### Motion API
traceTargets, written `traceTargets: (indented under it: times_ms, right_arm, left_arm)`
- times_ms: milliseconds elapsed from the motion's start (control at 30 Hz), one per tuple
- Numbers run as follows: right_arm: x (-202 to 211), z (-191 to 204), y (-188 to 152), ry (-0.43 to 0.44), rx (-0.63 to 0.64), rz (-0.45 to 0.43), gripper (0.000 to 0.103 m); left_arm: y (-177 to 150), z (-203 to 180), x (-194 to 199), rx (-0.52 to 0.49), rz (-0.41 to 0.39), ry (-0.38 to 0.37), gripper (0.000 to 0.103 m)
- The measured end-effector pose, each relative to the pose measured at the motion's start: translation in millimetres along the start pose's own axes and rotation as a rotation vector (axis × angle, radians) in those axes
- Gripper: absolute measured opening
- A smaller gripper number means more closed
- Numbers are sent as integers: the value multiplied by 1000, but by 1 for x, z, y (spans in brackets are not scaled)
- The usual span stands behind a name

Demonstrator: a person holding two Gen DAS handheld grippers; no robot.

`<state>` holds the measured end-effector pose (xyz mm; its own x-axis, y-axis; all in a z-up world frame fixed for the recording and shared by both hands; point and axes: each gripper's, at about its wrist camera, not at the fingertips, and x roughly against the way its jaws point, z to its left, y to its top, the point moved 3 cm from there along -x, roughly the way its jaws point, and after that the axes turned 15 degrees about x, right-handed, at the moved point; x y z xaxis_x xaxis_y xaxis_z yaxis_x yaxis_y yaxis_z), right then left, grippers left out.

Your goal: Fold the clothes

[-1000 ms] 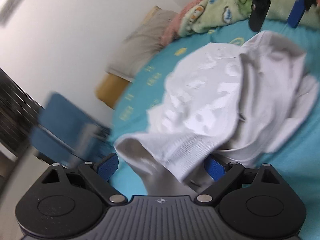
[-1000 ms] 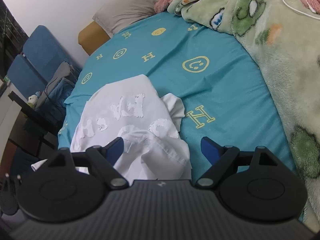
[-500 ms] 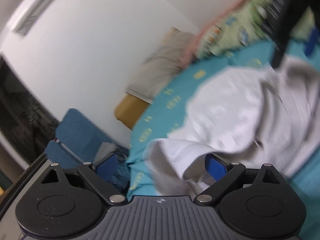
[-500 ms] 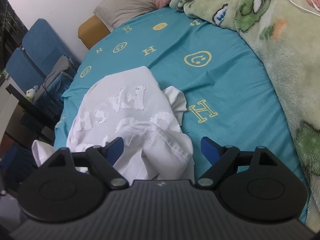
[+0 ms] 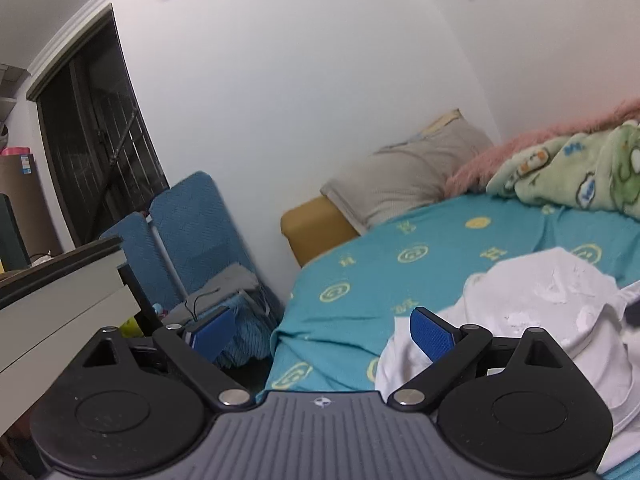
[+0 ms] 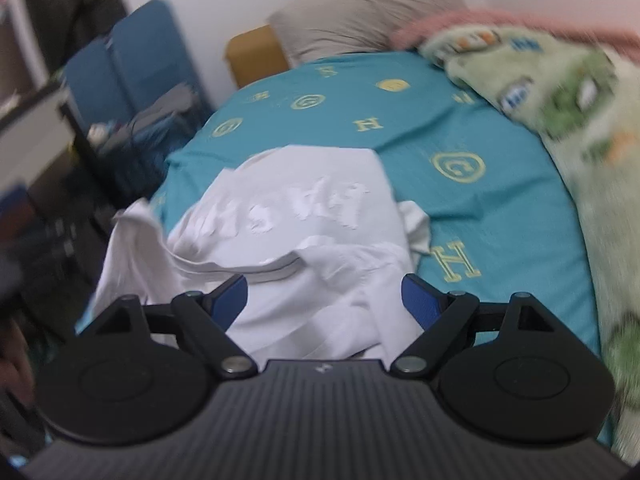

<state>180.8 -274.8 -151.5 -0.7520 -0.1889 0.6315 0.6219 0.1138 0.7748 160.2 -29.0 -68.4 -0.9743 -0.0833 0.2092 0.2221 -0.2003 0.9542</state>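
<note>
A crumpled white T-shirt [image 6: 300,208] with raised white lettering lies near the corner of the bed, on the teal sheet [image 6: 460,120]. My right gripper [image 6: 324,296] hovers open just above its near folds, with cloth showing between the blue fingers but not clamped. In the left wrist view the same T-shirt [image 5: 540,312] lies low on the right, partly behind the right finger [image 5: 432,336]. My left gripper [image 5: 322,332] is open and holds nothing, aimed past the bed's corner toward the wall.
A green cartoon blanket [image 6: 560,92] and a pink one cover the bed's right side. A grey pillow [image 5: 408,176] lies at the head. A blue folding chair [image 5: 188,232], a heap of clothes [image 5: 236,312] and a white desk [image 5: 60,300] stand left of the bed.
The left gripper has drawn back and tilted up toward the wall, so the shirt no longer lies between its fingers. The right gripper has shifted closer over the shirt, and its view is blurred.
</note>
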Motion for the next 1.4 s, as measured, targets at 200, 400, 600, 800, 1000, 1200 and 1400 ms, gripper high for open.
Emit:
traceTargets:
  times_ms: [200, 400, 600, 800, 1000, 1200, 1400]
  right_arm:
    - [-31, 6, 0, -120, 108, 48, 86]
    - [-44, -10, -7, -233, 115, 55, 79]
    - [-18, -15, -3, -330, 69, -39, 50]
    - [29, -9, 10, -403, 70, -185, 51]
    - [48, -6, 13, -394, 83, -224, 51]
    - [32, 0, 7, -323, 73, -162, 51]
    - [5, 2, 4, -236, 51, -87, 52]
  left_arm:
    - [-14, -6, -7, -55, 101, -14, 96]
    - [-29, -13, -8, -29, 148, -92, 96]
    - [-37, -16, -9, 0, 168, -135, 97]
    - [-36, -19, -5, 28, 153, -185, 98]
    - [-40, -33, -12, -13, 132, -195, 102]
    - [-51, -60, -47, -108, 125, -179, 99]
    - [-50, -71, -72, -87, 185, -227, 8]
